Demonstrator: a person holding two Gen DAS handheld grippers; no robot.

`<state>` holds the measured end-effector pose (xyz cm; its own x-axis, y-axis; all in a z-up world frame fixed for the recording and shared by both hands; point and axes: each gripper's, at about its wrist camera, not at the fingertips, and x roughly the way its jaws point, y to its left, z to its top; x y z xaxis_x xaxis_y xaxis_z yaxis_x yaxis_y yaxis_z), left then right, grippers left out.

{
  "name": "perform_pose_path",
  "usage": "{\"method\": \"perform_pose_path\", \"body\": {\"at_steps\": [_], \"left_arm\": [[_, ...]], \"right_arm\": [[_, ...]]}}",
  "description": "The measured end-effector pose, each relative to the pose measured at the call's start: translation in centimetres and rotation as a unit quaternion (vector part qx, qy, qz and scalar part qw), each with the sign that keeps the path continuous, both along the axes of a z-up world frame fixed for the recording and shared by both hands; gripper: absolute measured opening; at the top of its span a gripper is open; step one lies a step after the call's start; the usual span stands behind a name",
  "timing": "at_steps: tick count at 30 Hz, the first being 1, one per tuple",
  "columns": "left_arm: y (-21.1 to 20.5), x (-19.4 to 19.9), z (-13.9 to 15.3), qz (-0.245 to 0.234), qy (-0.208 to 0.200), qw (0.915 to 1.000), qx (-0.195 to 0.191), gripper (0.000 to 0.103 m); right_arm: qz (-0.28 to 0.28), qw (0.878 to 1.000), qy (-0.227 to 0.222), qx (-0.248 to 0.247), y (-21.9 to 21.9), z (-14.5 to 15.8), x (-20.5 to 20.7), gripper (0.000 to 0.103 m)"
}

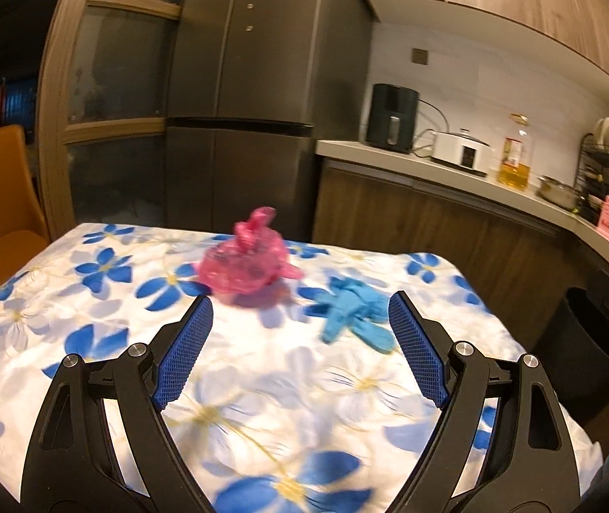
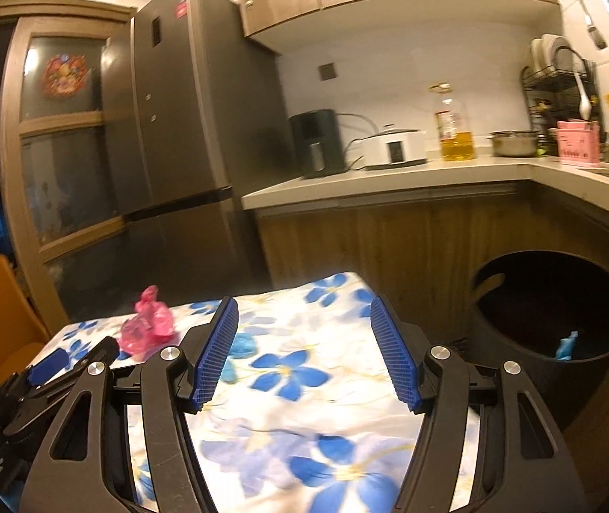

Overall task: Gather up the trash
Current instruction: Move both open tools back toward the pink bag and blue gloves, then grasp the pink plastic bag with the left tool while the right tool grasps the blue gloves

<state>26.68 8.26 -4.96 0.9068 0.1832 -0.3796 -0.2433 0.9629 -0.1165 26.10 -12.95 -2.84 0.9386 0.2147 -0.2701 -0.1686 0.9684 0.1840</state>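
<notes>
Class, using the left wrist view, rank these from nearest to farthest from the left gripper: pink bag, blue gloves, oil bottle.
1. Blue gloves, just beside the left gripper's right fingertip.
2. Pink bag, farther back on the table, slightly left.
3. Oil bottle, on the counter, far right.

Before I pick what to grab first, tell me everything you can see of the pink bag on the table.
The pink bag is a small, translucent plastic bundle, crumpled and knotted with a twisted tuft pointing up. It sits on the floral tablecloth near the far edge, left of the blue gloves, apart from them. Neither gripper touches it.
</notes>
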Motion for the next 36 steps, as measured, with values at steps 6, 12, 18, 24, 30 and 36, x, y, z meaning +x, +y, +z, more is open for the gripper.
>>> {"method": "perform_pose_path", "body": {"at_steps": [6,12,18,24,30,36], "left_arm": [[2.6,2.3,-0.6,0.021,-0.003,0.9996,0.016,0.083],[4.2,5.2,-1.3,0.028,-0.004,0.9995,0.012,0.083],[5.2,7.9,-2.3,0.023,0.005,0.9997,0.012,0.078],[6.4,10.5,-3.5,0.011,0.044,0.9989,-0.012,0.056],[7.7,11.3,-4.9,-0.006,0.068,0.9962,-0.054,0.001],[8.9,9.3,-4.5,0.005,0.028,0.9964,-0.080,0.000]], "right_arm": [[0.018,1.000,0.007,-0.005,3.6,-0.8,2.1,0.064],[0.024,0.999,0.021,-0.017,6.5,-2.3,4.4,0.064],[0.024,0.999,0.035,-0.023,8.4,-3.6,6.8,0.064],[0.029,0.998,0.053,-0.023,10.1,-4.9,8.5,0.064],[0.037,0.997,0.065,-0.028,11.6,-5.8,9.7,0.064],[0.037,0.994,0.092,-0.036,13.1,-6.9,11.4,0.064]]}}
